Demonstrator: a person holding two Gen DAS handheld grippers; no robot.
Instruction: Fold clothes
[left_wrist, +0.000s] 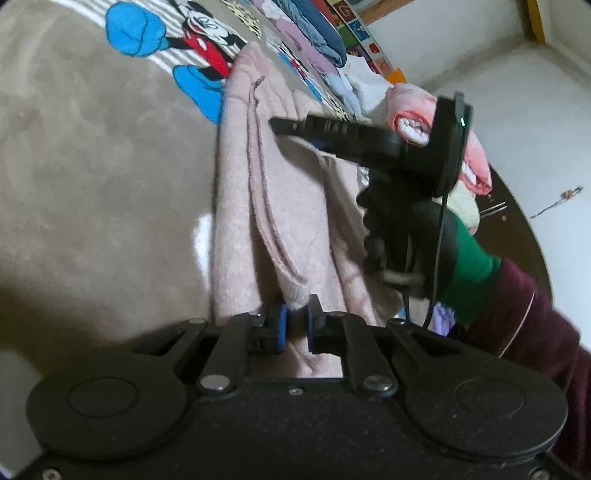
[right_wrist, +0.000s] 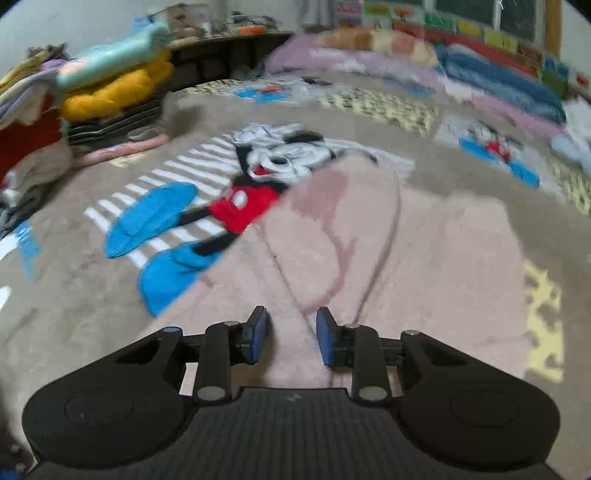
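Left gripper (left_wrist: 296, 325): fingers clenched on a fold of the pink garment (left_wrist: 258, 206); the cloth bunches between the blue pads (left_wrist: 282, 325) and rises away ahead of them.
Right gripper (right_wrist: 291, 336): fingers released, a gap between the blue pads (right_wrist: 260, 334), nothing pinched; pink cloth lies flat under and ahead of them. Seen from the left wrist, the right gripper (left_wrist: 280, 125) reaches in from the right, tips at the upper edge of the garment; whether they touch it cannot be told.
Pink garment: fuzzy pale pink, with a stitched hem seam running from the left fingers up toward the far edge. It lies on a blanket (right_wrist: 92, 295), one end lifted in the left fingers, the rest spread ahead of the right fingers.
Blanket: beige, printed with a cartoon mouse (right_wrist: 258, 177) in red shorts and big blue shoes over white stripes, ahead-left of the right fingers.
Writing: none readable; picture blurred. No brand or label made out.
Stack of clothes (right_wrist: 110, 92): yellow, mint and striped pieces, far left of the right fingers.
Person: green cuff (left_wrist: 469, 273) and maroon sleeve (left_wrist: 524, 314) behind the right gripper.
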